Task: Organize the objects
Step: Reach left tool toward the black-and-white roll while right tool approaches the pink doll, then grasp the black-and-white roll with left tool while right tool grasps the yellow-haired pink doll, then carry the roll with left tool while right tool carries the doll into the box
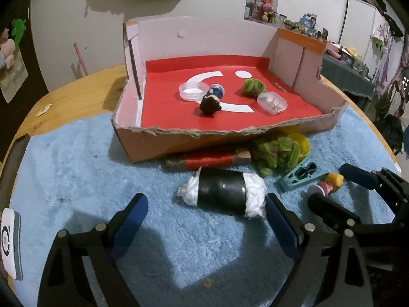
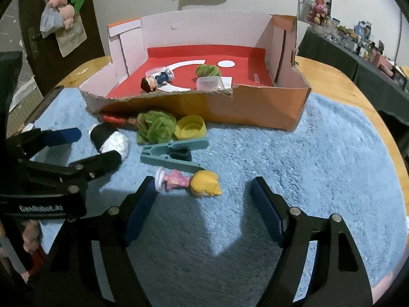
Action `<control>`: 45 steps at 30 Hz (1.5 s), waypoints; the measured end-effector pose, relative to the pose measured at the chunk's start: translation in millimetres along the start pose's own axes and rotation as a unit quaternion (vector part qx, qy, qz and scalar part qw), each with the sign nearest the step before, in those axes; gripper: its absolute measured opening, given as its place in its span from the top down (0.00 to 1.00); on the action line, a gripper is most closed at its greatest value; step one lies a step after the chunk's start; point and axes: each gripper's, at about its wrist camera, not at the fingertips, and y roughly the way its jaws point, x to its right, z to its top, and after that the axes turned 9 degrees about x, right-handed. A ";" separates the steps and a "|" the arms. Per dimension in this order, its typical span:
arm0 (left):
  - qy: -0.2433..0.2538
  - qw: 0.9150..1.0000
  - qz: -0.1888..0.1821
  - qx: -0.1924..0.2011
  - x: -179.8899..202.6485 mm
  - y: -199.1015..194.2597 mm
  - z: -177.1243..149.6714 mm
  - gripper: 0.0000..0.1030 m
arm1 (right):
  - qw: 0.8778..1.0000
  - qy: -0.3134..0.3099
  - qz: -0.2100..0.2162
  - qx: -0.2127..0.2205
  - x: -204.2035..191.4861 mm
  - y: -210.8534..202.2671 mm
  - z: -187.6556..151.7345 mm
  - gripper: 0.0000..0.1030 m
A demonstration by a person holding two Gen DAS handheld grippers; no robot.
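Cardboard box (image 1: 158,145), front wall torn low, sits at the far side of a blue fleece mat (image 1: 76,179) on a round wooden table (image 1: 84,92). Its floor is red with white shapes. Inside: a dark-haired figurine (image 1: 211,101) lying on its side, touching a round clear dish (image 1: 193,90); to their right a green yarn ball (image 1: 253,87) with a clear rounded case (image 1: 271,102) just in front of it.

On the mat, outside the box: a black roll with white stuffing at both ends (image 1: 225,194), lying on its side. Behind it a spool of red thread (image 1: 209,160) against the box front, then a bigger clump of green yarn (image 1: 277,152) touching a yellow cup (image 2: 190,128). A teal clip (image 2: 173,152) lies near these. A blonde figurine in pink (image 2: 190,183) lies flat, close to the clip.

Left gripper (image 1: 207,216): jaws wide apart, nothing between them; right pad just beside the roll's near end. Right gripper (image 2: 203,198): jaws wide apart, the blonde figurine lying between the fingertips, left pad close to its base; contact cannot be told.
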 end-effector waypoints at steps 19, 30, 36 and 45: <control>-0.003 1.000 -0.023 0.018 6.7 -8.0 -0.6 0.39 | 1.000 -0.014 0.008 0.008 -2.7 -6.0 -0.5 0.54; -0.011 0.999 -0.027 0.028 4.8 -17.6 1.4 0.39 | 0.999 -0.022 0.022 0.017 -10.2 -14.6 5.5 0.54; -0.013 0.999 -0.031 0.034 5.6 -23.2 5.6 0.39 | 0.999 -0.026 0.028 0.024 -12.4 -19.1 10.6 0.54; -0.014 0.998 -0.038 0.047 6.5 -31.2 13.7 0.39 | 0.998 -0.033 0.036 0.036 -14.4 -25.6 22.1 0.54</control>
